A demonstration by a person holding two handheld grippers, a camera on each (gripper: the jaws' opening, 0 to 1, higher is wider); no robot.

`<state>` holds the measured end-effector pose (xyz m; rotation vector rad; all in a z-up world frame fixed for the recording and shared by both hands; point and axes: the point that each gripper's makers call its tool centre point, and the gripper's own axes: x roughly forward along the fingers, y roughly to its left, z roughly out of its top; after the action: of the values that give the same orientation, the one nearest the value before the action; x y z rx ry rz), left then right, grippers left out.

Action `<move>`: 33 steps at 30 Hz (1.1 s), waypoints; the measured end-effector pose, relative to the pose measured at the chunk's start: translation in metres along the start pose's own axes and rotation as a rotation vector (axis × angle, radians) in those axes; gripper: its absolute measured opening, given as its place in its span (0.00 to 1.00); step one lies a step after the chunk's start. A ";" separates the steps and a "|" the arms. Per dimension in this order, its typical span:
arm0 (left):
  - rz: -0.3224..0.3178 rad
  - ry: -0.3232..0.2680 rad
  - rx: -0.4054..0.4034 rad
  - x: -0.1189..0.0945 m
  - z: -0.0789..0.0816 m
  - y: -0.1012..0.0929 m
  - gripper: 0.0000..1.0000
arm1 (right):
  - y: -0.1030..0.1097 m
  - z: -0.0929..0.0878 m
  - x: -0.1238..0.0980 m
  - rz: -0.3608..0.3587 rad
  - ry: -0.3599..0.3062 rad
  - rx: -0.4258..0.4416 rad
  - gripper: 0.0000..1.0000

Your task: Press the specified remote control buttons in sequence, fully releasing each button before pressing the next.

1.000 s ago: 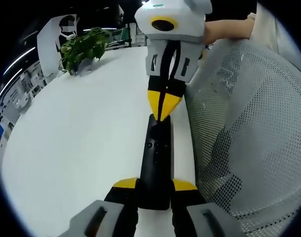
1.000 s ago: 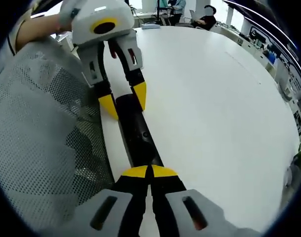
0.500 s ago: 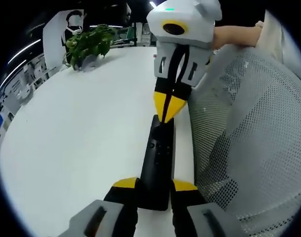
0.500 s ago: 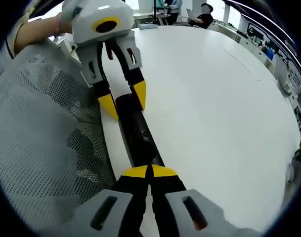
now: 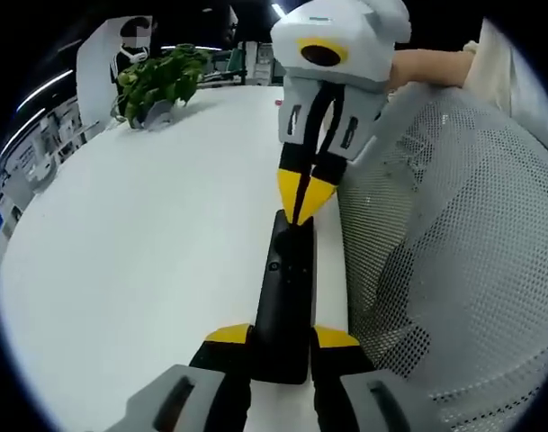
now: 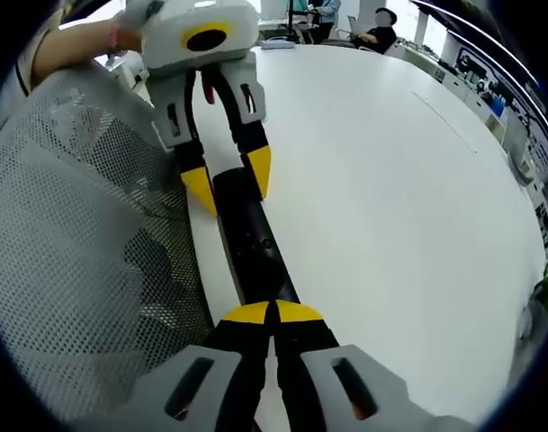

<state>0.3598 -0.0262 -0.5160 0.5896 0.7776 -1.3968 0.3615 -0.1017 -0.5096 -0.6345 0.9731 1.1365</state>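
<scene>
A broad white table (image 5: 139,270) spans the scene, its bare top running from the near edge to the far side in both views. Along one edge of it stands a chair (image 5: 462,270) with a pale mesh back, seen at the right in the left gripper view and at the left (image 6: 67,270) in the right gripper view. A black remote (image 5: 285,301) lies flat on the table just beside the chair, lengthwise between the two tools; in the right gripper view it (image 6: 247,243) runs from the near tips to the far ones. The left gripper (image 5: 282,342) clamps one end of the remote, a yellow-tipped jaw set on either side of it; from the right gripper view the same tool (image 6: 227,180) straddles the far end. The right gripper (image 6: 274,312) has its jaws together, the yellow tips meeting in a single point resting on the remote's other end; in the left gripper view that point (image 5: 300,200) bears down on the far end. A potted plant (image 5: 157,81) stands at the far left of the table.
</scene>
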 end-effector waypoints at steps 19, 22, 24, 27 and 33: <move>0.007 0.011 0.031 0.000 -0.003 0.002 0.24 | 0.003 0.012 0.003 0.002 -0.036 -0.038 0.00; 0.007 0.010 0.028 0.000 -0.003 0.002 0.24 | 0.004 0.009 0.005 0.006 -0.025 -0.062 0.00; 0.006 0.009 0.028 0.000 -0.003 0.002 0.24 | 0.003 0.009 0.005 0.002 -0.020 -0.054 0.00; 0.006 0.009 0.027 0.000 -0.003 0.002 0.24 | 0.006 0.009 0.006 -0.012 -0.004 -0.112 0.00; 0.006 0.009 0.023 0.000 -0.003 0.002 0.24 | 0.004 0.009 0.006 -0.016 -0.006 -0.127 0.00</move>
<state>0.3610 -0.0236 -0.5177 0.6155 0.7670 -1.4002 0.3612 -0.0902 -0.5102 -0.7395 0.8943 1.1917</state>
